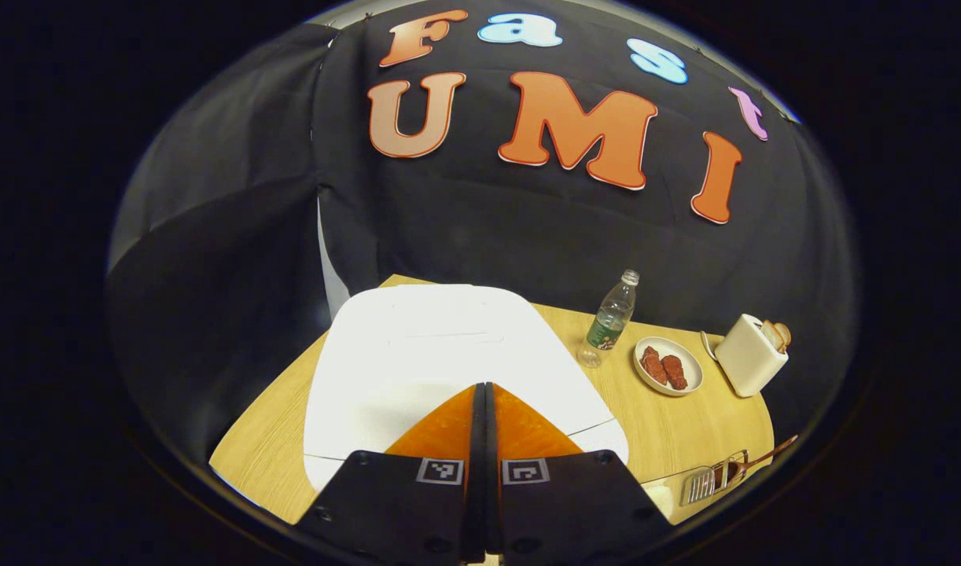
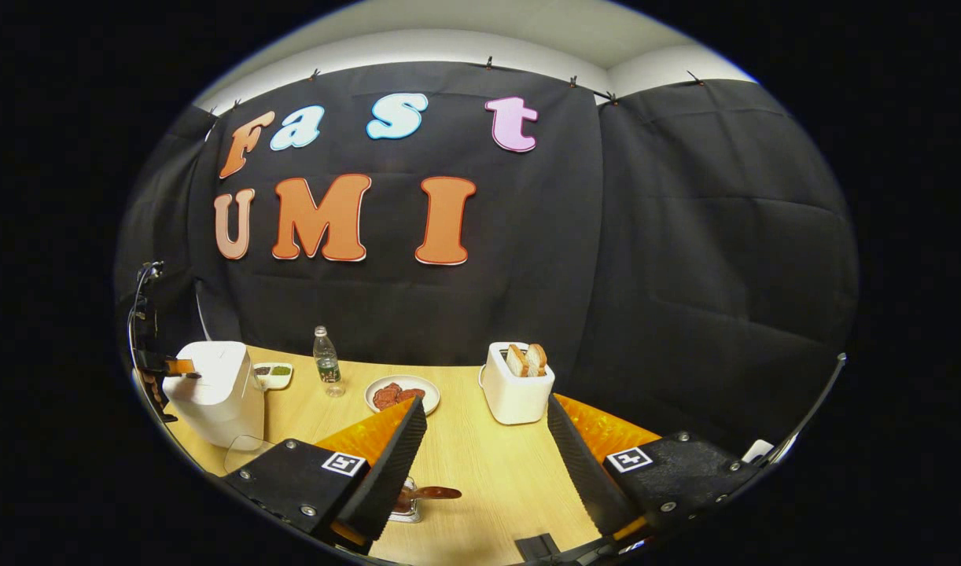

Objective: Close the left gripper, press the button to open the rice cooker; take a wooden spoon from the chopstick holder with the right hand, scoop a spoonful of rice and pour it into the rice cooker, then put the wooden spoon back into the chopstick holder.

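Hovering over the white rice cooker (image 1: 449,354) at the counter's (image 1: 685,432) left edge, left claw (image 1: 480,389) pressed together, empty. Right claw (image 2: 484,440) spread wide above open counter; wooden spoon (image 2: 433,493) in holder (image 2: 406,503) near front edge.

Left gripper view sits close above the rice cooker (image 1: 449,354), facing the back wall; right gripper view stands farther back, cooker (image 2: 213,393) small at lower left; both share bottle (image 1: 613,318) (image 2: 325,363), plate (image 1: 668,365) (image 2: 402,393), toaster (image 1: 752,355) (image 2: 516,385), table (image 1: 685,432) (image 2: 480,464).
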A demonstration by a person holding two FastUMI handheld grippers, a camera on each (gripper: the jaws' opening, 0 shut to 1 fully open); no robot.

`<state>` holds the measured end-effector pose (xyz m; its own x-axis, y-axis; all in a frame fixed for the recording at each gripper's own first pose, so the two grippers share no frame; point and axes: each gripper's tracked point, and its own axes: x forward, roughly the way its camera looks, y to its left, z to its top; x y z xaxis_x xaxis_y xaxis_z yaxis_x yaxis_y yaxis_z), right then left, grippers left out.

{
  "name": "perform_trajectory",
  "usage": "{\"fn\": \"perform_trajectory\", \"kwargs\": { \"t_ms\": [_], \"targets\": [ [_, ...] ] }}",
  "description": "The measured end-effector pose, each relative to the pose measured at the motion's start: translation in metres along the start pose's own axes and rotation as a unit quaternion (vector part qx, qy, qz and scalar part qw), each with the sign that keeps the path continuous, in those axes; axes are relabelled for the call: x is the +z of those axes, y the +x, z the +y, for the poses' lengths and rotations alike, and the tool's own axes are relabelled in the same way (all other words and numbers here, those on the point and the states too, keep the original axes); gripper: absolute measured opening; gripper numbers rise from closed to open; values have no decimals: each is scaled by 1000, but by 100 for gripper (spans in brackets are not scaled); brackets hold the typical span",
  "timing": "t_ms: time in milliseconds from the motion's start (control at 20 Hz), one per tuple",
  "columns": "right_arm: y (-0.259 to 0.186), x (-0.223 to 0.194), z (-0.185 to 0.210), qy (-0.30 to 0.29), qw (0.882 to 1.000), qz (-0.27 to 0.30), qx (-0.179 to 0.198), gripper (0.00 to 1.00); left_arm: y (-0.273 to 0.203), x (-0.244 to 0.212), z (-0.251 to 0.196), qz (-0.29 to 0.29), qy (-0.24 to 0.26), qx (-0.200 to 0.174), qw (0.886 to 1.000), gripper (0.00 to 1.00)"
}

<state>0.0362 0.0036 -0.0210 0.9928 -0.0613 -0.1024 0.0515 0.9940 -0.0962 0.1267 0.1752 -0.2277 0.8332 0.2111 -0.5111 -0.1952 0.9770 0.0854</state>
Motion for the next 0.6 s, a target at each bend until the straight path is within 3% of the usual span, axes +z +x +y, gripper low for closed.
{"fn": "perform_trajectory", "kwargs": {
  "t_ms": [300, 600],
  "targets": [
    [2, -7, 8, 3, 1000, 11, -11, 96, 4, -16, 0, 22, 17, 1, 1000, 5],
    [1, -5, 16, 10, 1000, 9, -13, 96, 3, -10, -2, 8, 84, 4, 996, 5]
  ]
}}
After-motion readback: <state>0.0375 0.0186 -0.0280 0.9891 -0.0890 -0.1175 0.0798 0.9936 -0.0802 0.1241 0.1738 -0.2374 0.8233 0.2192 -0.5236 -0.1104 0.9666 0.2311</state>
